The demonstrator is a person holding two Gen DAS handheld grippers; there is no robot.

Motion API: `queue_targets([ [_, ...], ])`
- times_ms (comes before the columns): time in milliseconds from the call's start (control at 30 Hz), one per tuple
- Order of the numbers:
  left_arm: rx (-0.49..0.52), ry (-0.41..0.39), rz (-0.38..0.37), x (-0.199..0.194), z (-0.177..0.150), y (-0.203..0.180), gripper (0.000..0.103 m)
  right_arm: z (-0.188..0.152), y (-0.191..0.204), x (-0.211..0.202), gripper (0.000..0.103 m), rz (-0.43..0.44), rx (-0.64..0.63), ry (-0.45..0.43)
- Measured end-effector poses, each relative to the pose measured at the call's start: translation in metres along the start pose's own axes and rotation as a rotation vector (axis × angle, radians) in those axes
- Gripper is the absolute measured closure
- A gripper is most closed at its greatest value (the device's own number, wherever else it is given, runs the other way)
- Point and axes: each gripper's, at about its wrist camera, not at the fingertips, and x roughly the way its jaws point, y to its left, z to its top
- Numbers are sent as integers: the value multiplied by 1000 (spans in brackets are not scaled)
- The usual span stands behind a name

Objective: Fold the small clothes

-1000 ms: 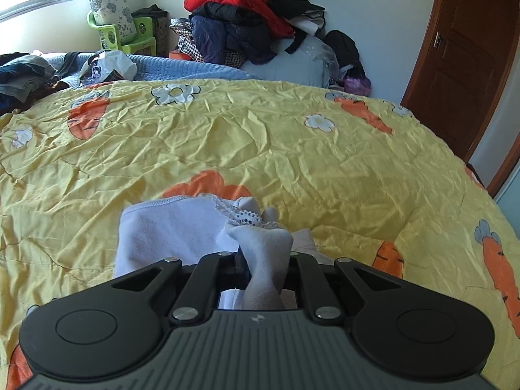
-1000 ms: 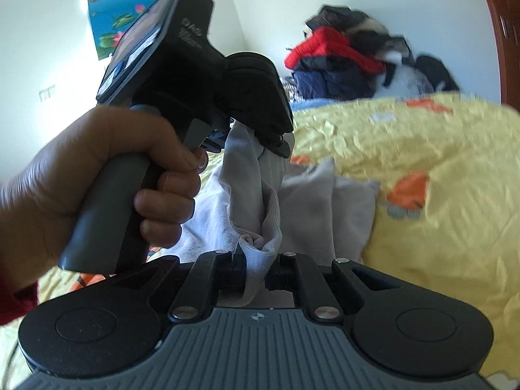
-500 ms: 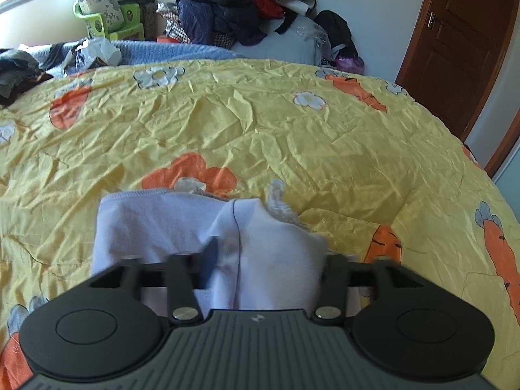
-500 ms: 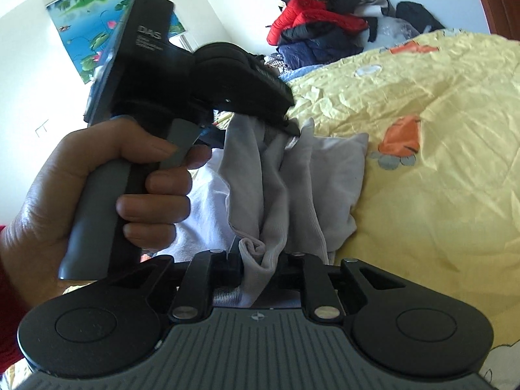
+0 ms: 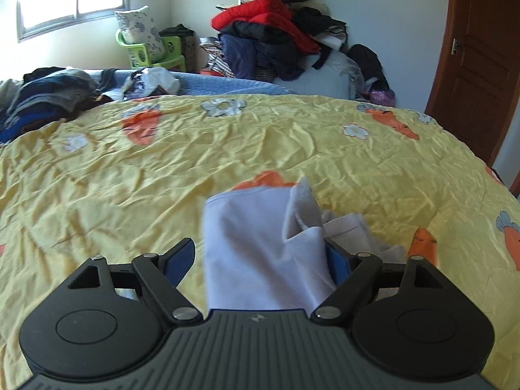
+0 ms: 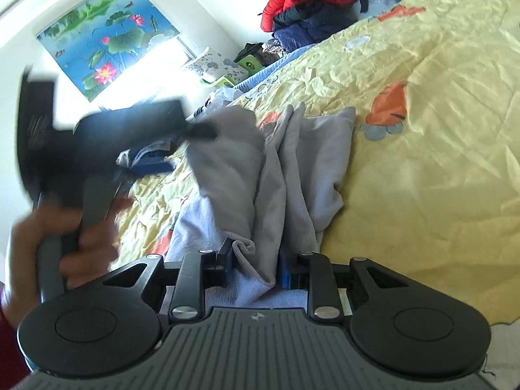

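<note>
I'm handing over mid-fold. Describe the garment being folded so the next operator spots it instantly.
Start at the yellow bedspread with its carrot and flower print. The pale grey-lilac garment lies bunched on its near side, just beyond an orange carrot, with a fold between the jaws of the right tool. It is the only loose, light cloth on the yellow; the dark clothes pile sits off the bed.

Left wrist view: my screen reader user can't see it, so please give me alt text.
The left gripper has its jaws opening around a pale folded garment lying on a yellow carrot-print bedspread. Piled clothes and a wooden door stand behind.
</note>
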Motion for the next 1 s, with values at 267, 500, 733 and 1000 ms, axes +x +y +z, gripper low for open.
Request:
queue_targets([
  [267, -106, -43, -62, -12, 15, 16, 19, -3, -2, 2, 82, -21, 17, -17],
  [500, -91, -94, -147, -22, 30, -13, 18, -1, -15, 0, 77, 4, 73, 2],
  [733, 62, -63, 7, -36, -29, -6, 14, 0, -18, -1, 87, 19, 85, -7],
  [1000, 86, -63, 94, -66, -87, 13, 14, 4, -19, -8, 86, 26, 104, -14],
])
